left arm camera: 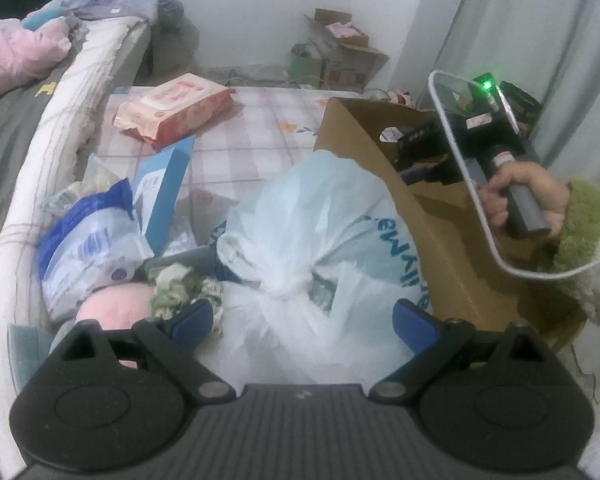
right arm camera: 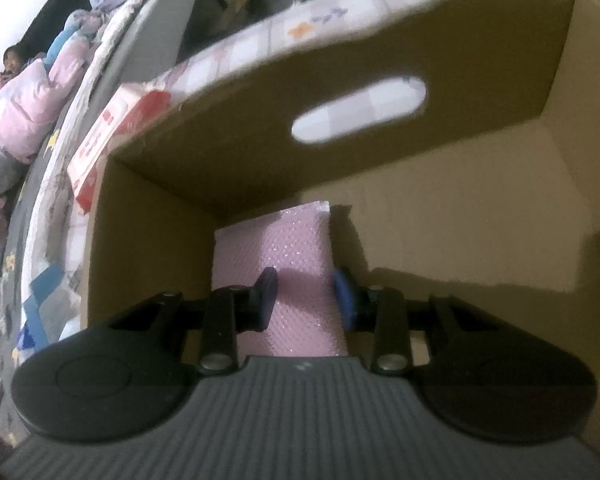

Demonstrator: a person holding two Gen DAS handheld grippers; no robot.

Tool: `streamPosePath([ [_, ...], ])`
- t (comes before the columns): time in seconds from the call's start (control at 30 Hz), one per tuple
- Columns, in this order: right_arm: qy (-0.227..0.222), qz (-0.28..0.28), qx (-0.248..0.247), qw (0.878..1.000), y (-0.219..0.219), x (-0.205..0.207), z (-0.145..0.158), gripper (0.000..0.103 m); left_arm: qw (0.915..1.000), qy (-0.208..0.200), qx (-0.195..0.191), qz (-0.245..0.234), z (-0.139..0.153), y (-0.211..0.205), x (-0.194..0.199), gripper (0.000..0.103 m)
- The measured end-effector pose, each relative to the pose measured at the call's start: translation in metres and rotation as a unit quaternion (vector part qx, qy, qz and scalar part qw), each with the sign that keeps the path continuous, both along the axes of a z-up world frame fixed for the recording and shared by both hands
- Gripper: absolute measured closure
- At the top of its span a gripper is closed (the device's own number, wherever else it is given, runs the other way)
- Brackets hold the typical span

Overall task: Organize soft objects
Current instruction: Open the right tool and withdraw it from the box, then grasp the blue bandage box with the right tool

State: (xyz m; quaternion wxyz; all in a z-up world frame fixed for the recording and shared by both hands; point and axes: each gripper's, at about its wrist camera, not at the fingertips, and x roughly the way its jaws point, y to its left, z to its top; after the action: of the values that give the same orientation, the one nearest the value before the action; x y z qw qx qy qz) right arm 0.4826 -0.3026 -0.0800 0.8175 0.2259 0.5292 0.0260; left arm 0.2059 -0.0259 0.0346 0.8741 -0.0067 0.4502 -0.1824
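Observation:
My left gripper [left arm camera: 303,319] stands wide open low over a knotted white plastic bag [left arm camera: 316,224] with blue print; its blue pads flank the bag's lower folds without pressing them. Left of the bag lie a crumpled green-white cloth [left arm camera: 176,288], a pink soft thing [left arm camera: 116,308] and a blue-white soft pack [left arm camera: 84,244]. My right gripper [right arm camera: 306,299] is inside the open cardboard box [right arm camera: 480,220], near its left corner, shut on a pink bubble-wrap pouch [right arm camera: 300,256] that runs between its pads. In the left wrist view a hand [left arm camera: 516,196] in a green cuff holds that tool over the box [left arm camera: 440,216].
A red-white tissue pack [left arm camera: 176,108] and a blue carton [left arm camera: 160,196] lie on the checked sheet [left arm camera: 256,132]. A bed edge with pink bedding [left arm camera: 20,56] runs along the left. Small cartons [left arm camera: 340,56] stand by the far wall, a curtain [left arm camera: 540,32] at right. A person lies on the bed [right arm camera: 12,64].

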Motion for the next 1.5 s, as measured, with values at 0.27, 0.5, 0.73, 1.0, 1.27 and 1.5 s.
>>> streamPosePath([
  [0.27, -0.027, -0.011, 0.043, 0.999, -0.048, -0.059, 0.039, 0.071, 0.9990, -0.033, 0.022, 0.019, -0.009, 0.013, -0.015, 0.006],
  [0.5, 0.034, -0.013, 0.065, 0.997, -0.038, -0.077, 0.011, 0.071, 0.9976, -0.045, 0.035, 0.039, -0.015, 0.026, -0.030, 0.006],
  [0.73, 0.036, -0.020, 0.071, 0.997, -0.015, -0.061, -0.002, 0.071, 0.9943, -0.066, 0.044, 0.071, -0.013, 0.046, -0.043, 0.006],
  [1.0, 0.031, -0.007, 0.054, 0.998, -0.013, -0.083, 0.025, 0.062, 0.9894, -0.104, 0.045, 0.090, -0.002, 0.068, -0.045, 0.006],
  [1.27, -0.053, 0.020, 0.071, 0.996, -0.001, -0.117, 0.107, 0.062, 0.9850, -0.134, 0.059, 0.091, 0.008, 0.082, -0.027, 0.006],
  [1.5, -0.076, 0.111, 0.127, 0.983, 0.094, -0.091, 0.141, 0.054, 0.9802, -0.163, 0.079, 0.081, 0.012, 0.075, 0.017, 0.008],
])
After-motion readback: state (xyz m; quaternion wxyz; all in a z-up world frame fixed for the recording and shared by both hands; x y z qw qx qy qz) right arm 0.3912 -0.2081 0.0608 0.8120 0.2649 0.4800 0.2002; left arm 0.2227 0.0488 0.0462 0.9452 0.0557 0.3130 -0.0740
